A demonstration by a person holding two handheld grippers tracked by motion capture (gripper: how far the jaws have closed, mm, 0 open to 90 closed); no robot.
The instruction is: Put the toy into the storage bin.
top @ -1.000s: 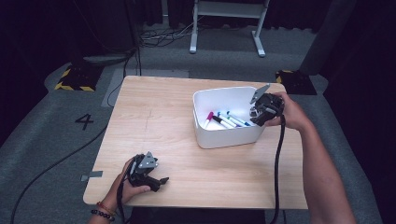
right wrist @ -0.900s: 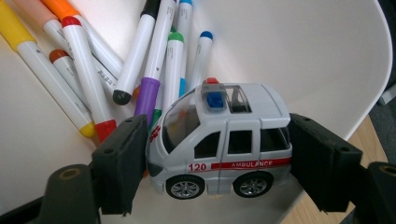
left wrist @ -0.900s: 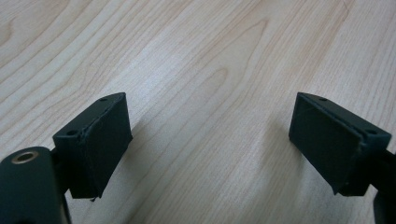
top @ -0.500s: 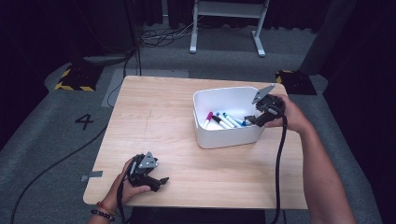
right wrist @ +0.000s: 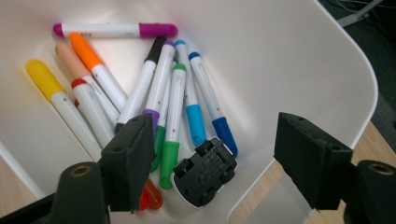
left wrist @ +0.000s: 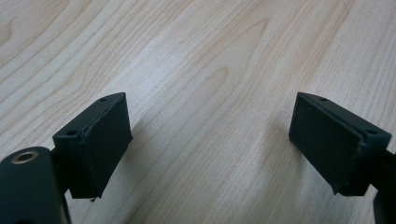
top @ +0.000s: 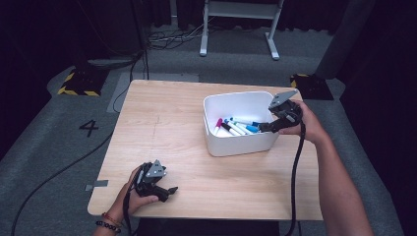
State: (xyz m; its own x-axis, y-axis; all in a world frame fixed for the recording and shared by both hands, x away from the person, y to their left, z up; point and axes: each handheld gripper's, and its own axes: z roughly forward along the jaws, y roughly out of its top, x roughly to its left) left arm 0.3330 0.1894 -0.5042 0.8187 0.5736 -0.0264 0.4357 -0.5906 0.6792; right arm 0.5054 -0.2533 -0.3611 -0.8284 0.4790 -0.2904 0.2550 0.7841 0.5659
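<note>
Item one, nearest me: my left gripper (top: 169, 189) lay at the near left corner of the wooden table (top: 162, 118), held low in my left hand (top: 135, 194). Its jaws stood wide apart with bare wood grain between them, gripping nothing.

Item two, farther off on the right: my right gripper (right wrist: 212, 161) hung over the near right rim of the white bin (top: 236, 101), tilted down into it. Its jaws were spread wide and held nothing. My right hand (top: 305, 125) carried it just beside the bin's right wall.

Item three, inside the bin: a small toy car (right wrist: 205, 171), white body with black underside and wheels facing up, lay on the bin floor directly between and just beyond my right gripper's jaws, touching neither.

Item four, beyond the car: a loose pile of marker pens (right wrist: 163, 102). The blue-capped marker (right wrist: 219, 128) and light-blue-capped marker (right wrist: 194, 123) lay with caps beside the car; green markers (right wrist: 170, 154) ran alongside. A red cap (right wrist: 150, 196) showed close by the left jaw. Farther back lay a black-capped marker (right wrist: 156, 46), purple, orange (right wrist: 84, 51), peach and yellow-capped (right wrist: 42, 77) ones, and, farthest, a magenta marker (right wrist: 116, 30) lying crosswise against the far wall.
</note>
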